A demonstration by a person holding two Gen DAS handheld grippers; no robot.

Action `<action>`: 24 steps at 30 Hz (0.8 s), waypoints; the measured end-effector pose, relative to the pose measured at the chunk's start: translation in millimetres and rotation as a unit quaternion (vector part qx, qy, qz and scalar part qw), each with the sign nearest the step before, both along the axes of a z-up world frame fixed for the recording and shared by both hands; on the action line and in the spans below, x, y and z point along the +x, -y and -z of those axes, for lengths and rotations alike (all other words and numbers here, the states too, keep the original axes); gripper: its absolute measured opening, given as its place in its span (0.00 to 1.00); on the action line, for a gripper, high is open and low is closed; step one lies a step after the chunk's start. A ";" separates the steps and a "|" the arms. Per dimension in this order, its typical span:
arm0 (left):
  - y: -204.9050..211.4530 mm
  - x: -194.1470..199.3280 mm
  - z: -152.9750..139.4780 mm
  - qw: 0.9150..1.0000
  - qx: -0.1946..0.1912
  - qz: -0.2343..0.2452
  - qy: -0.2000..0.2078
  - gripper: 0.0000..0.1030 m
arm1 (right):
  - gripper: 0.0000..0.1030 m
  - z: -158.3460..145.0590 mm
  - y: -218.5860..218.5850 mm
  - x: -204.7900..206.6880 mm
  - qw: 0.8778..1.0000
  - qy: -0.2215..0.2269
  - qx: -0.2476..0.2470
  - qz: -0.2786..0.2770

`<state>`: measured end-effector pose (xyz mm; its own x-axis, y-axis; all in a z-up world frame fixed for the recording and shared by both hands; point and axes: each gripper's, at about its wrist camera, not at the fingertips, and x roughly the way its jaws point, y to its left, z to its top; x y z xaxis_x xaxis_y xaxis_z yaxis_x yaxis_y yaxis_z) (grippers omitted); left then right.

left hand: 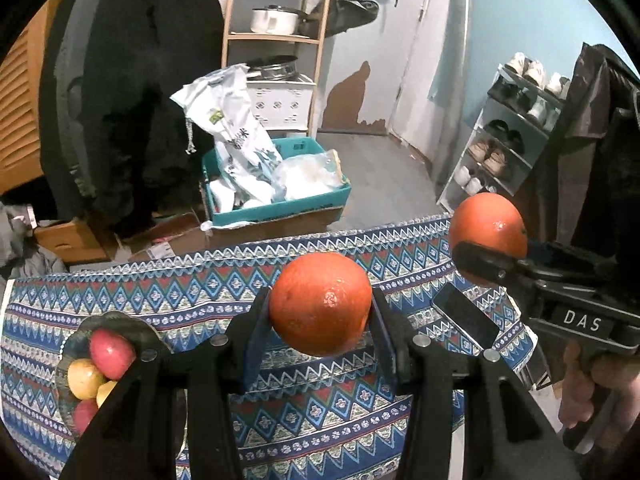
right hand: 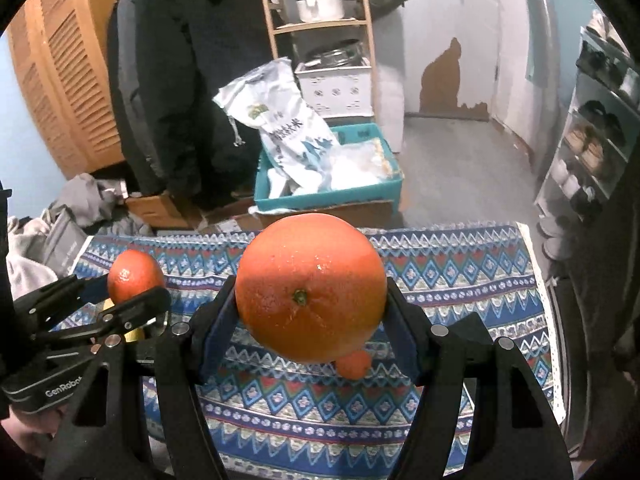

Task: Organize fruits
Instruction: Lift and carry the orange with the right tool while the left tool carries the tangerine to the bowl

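Observation:
My left gripper (left hand: pixel 320 312) is shut on an orange (left hand: pixel 320 302) and holds it above the patterned tablecloth (left hand: pixel 248 292). My right gripper (right hand: pixel 312 304) is shut on a larger orange (right hand: pixel 310 288), also held above the cloth (right hand: pixel 460 276). Each gripper shows in the other's view, holding its orange: the right one (left hand: pixel 486 222) at the right of the left wrist view, the left one (right hand: pixel 135 276) at the left of the right wrist view. A dark plate (left hand: pixel 120 326) at the left holds red and yellow fruits (left hand: pixel 110 352). A small orange fruit (right hand: pixel 354 364) lies on the cloth under the larger orange.
A black phone (left hand: pixel 466 314) lies on the cloth at the right. Beyond the table's far edge are a teal box with bags (left hand: pixel 280 184), a wooden shelf with pots (left hand: pixel 276 20), a shoe rack (left hand: pixel 504 140) and hanging dark coats (left hand: pixel 128 80).

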<state>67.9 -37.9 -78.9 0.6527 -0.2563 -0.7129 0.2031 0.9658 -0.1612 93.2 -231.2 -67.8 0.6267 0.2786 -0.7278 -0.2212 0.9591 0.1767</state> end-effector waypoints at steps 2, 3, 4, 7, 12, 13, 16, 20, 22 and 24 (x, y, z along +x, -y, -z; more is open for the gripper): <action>-6.6 -2.2 -2.9 1.000 -0.001 -0.005 0.004 0.47 | 0.66 -2.2 -5.9 -0.5 1.000 0.001 0.001 -0.006; -9.3 -4.4 -4.5 1.000 -0.001 -0.007 0.006 0.47 | 0.66 -3.4 -9.9 -0.3 1.000 0.001 0.002 -0.010; -12.1 -5.6 -5.8 1.000 -0.001 -0.009 0.007 0.47 | 0.66 -4.5 -13.7 0.1 1.000 0.002 0.003 -0.013; -21.3 -9.1 -9.3 1.000 -0.001 -0.016 0.011 0.47 | 0.66 -7.7 -25.5 1.2 1.000 0.003 0.005 -0.022; -39.8 -14.9 -12.4 0.999 -0.003 -0.031 0.014 0.47 | 0.66 -13.3 -47.0 2.3 0.999 0.007 0.006 -0.039; -42.9 -15.6 -13.1 0.999 -0.003 -0.033 0.015 0.47 | 0.66 -14.1 -50.7 2.1 0.999 0.008 0.007 -0.042; -56.5 -19.2 -15.3 0.999 -0.005 -0.044 0.015 0.47 | 0.66 -14.7 -63.1 3.4 0.999 0.006 0.008 -0.051; -74.0 -24.1 -16.5 0.998 -0.006 -0.057 0.014 0.47 | 0.66 -12.1 -81.6 6.1 0.998 0.000 0.010 -0.065; -83.7 -26.1 -16.9 0.998 -0.006 -0.064 0.016 0.47 | 0.66 -10.6 -91.9 8.3 0.997 -0.004 0.012 -0.072; -92.8 -27.1 -16.3 0.997 -0.008 -0.071 0.015 0.47 | 0.66 -8.8 -102.4 10.7 0.997 -0.009 0.015 -0.079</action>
<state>40.8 54.9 -62.5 0.7040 -0.1710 -0.6893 0.0689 0.9824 -0.1734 104.0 -128.9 -58.9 0.5609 0.3937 -0.7283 -0.3651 0.9072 0.2092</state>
